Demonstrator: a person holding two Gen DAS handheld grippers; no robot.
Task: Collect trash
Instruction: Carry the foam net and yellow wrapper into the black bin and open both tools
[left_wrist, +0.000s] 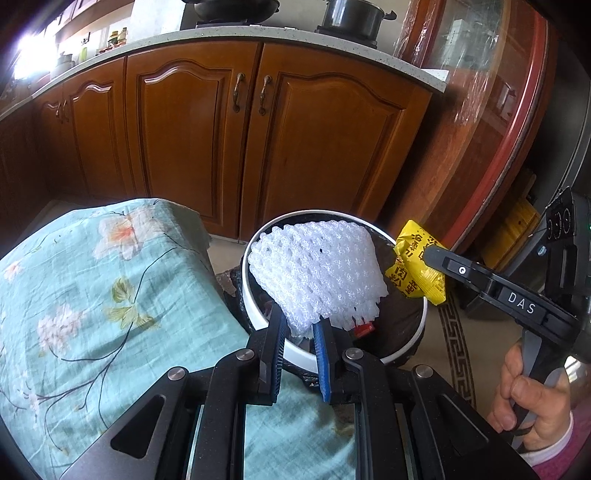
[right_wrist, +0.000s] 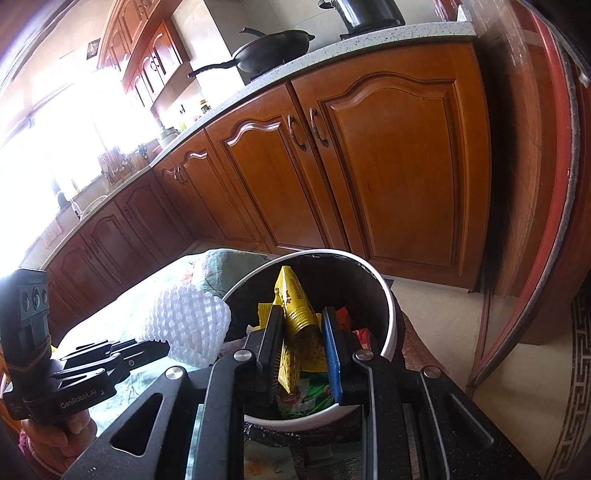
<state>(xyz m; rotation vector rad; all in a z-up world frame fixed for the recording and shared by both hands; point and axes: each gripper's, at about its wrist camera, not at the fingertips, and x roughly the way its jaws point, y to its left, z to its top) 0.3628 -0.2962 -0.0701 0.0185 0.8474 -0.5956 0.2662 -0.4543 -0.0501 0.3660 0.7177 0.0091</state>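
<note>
the left claw (left_wrist: 301, 325) is held level over the near rim of the bin (left_wrist: 258, 325), its fingers pinched on a white foam net (left_wrist: 317, 273) that fans out ahead of them. the right claw (right_wrist: 301, 332) is tilted down above the bin, clamped on a crumpled yellow wrapper (right_wrist: 299, 321) standing upright between its fingers.

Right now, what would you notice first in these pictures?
The white foam net, pinched in the left gripper, hangs over the bin. Beside it, the right gripper holds a yellow wrapper above the same bin, which already has trash inside.
</note>
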